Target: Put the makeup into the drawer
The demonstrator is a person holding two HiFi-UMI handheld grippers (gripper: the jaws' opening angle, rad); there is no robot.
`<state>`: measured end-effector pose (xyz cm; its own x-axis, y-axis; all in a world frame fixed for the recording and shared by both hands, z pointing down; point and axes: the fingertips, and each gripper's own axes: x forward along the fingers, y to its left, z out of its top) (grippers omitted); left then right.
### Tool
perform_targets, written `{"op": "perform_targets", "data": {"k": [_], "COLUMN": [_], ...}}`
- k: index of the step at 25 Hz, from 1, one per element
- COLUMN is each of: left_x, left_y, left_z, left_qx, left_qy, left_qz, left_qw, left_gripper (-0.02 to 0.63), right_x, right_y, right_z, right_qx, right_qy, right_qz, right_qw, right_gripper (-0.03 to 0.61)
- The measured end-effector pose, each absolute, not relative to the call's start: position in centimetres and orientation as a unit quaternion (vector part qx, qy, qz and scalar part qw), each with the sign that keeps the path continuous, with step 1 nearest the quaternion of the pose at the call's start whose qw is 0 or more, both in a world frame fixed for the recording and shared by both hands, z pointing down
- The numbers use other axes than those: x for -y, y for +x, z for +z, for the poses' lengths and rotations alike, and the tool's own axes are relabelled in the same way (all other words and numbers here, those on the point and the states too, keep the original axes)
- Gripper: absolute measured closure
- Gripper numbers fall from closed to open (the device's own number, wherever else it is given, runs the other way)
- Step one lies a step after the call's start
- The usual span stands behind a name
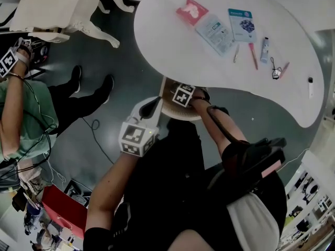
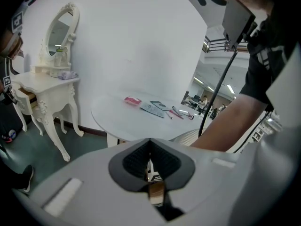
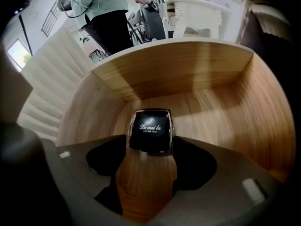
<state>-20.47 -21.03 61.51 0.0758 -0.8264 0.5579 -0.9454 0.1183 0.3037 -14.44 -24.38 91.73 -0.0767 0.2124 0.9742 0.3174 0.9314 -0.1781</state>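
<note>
A black powder case (image 3: 150, 130) with white lettering sits low inside the round wooden drawer (image 3: 211, 102). My right gripper (image 3: 150, 144) points steeply down into the drawer, its black pads against both sides of the case. In the head view the right gripper (image 1: 183, 94) hangs over the drawer (image 1: 168, 109), just under the white table's edge (image 1: 157, 46). My left gripper (image 2: 149, 159) is shut and empty, beside the drawer (image 1: 151, 107). More makeup lies on the table: a pink packet (image 1: 191, 10), two sachets (image 1: 215, 33), pencils (image 1: 253, 55), a tube (image 1: 265, 49).
A white dressing table (image 1: 63, 9) with an oval mirror (image 2: 59, 29) stands to the left. A person in a green shirt (image 1: 21, 114) stands beside it holding another marked gripper. Cables trail on the dark floor (image 1: 94, 127). An eyelash curler (image 1: 276, 72) lies near the table's right end.
</note>
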Motion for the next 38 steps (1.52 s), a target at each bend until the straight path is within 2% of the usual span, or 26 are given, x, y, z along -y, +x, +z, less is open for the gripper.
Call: {"op": "perform_targets", "data": {"k": [4,10,17,20,23,31,38], "left_x": [20.7,20.6,20.6,20.2,19.6,20.1,19.6], "left_y": [-20.6,-20.9,-21.9,-21.9,-22.0,-20.7,-20.5], "left_z": [60.8,58.9,55.6,54.0,52.6,47.5,45.5], "left_qx": [0.677,0.678,0.688,0.688,0.688,0.663,0.652], "left_qy": [0.656,0.658,0.657,0.661,0.665,0.712,0.724], "left_qz": [0.091,0.084,0.086,0.082,0.082,0.06,0.02], "left_qw": [0.322,0.317,0.296,0.288,0.279,0.224,0.222], "left_gripper": [0.614,0.614,0.614,0.614,0.614,0.614,0.614], "right_x": [23.7,23.4,23.1,22.5,22.0,22.1,22.1], "right_y": [-14.7,-14.9,-16.4,-16.4,-16.8,-18.0,-18.5], "right_z": [91.8,90.1,85.9,83.7,81.4,73.6,64.2], "right_qx": [0.738,0.739,0.761,0.77,0.789,0.848,0.901], "right_qy": [-0.185,-0.192,-0.205,-0.206,-0.19,-0.123,-0.05], "right_qz": [-0.038,-0.049,-0.053,-0.052,-0.047,-0.02,0.032], "right_qw": [0.648,0.644,0.613,0.601,0.582,0.516,0.429], "right_gripper": [0.212,0.215,0.337,0.435,0.502,0.532,0.57]}}
